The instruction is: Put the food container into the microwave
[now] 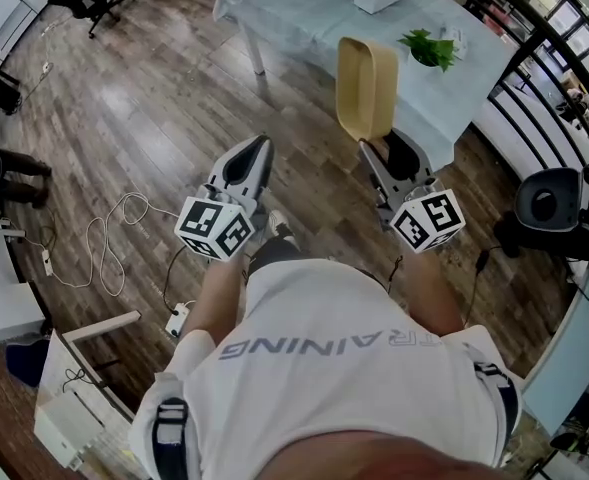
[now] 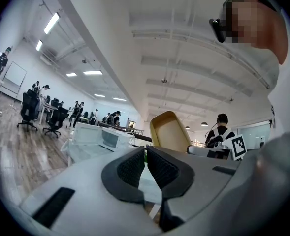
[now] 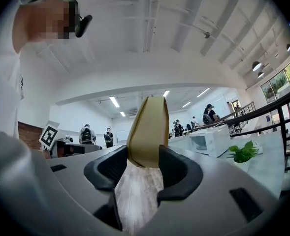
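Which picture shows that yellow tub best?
The head view: the food container shows nearly whole, on edge, held by the right tool. The right gripper view shows only its narrow end; the left gripper view, its open inside.

Pale table (image 1: 304,18), microwave (image 3: 209,140) and potted plant (image 1: 431,47) on it, wood floor (image 1: 144,118)

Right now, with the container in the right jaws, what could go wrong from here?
1. The right gripper holds the food container by one end only, standing on edge with most of it overhanging, so it may pivot or slip.
2. The microwave looks closed, so the container could bump it unless it is opened first.
3. The plant stands on the same table and could get knocked.
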